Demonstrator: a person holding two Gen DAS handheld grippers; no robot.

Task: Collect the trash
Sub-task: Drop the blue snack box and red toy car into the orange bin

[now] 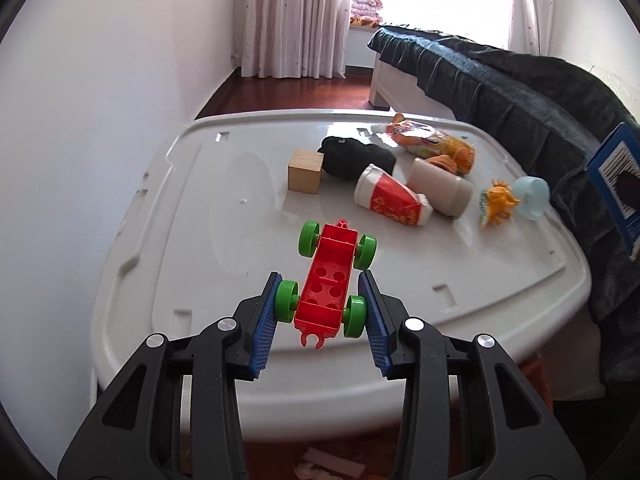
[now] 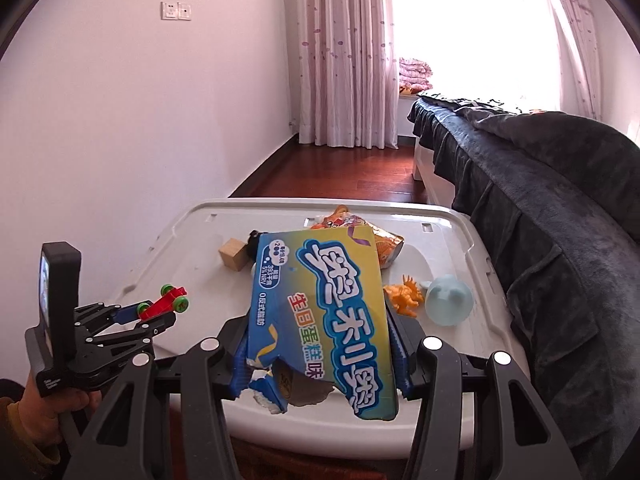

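Left tongs [image 1: 320,304] clamped on red toy car [image 1: 328,280], blue pads pressing the green rear wheels; from the right wrist view the car [image 2: 166,302] hangs lifted off the surface, nose tilted up, probably being cleared aside since it is no trash. Right tongs [image 2: 320,344] clamped on torn blue cake box [image 2: 324,312], flat cardboard held by its ripped lower end, panel standing up and blocking much of the view ahead; likely trash on its way out. White lid-like counter [image 1: 208,208] carries the rest, bunched toward the far right corner: wooden block [image 1: 305,171], black cloth lump [image 1: 358,158], red-white cup [image 1: 390,200] on its side, grey-white bottle [image 1: 440,190] on its side just beside it, orange snack bag [image 1: 434,142] by the far edge, orange toy dinosaur [image 1: 500,204] touching pale blue cap-like toy [image 1: 530,196] at the right edge. Left half and near edge of counter bare, so room to set down or swing out there. Right edge tight against dark-blanket bed [image 1: 520,92]; wall close on left. No bin in view.
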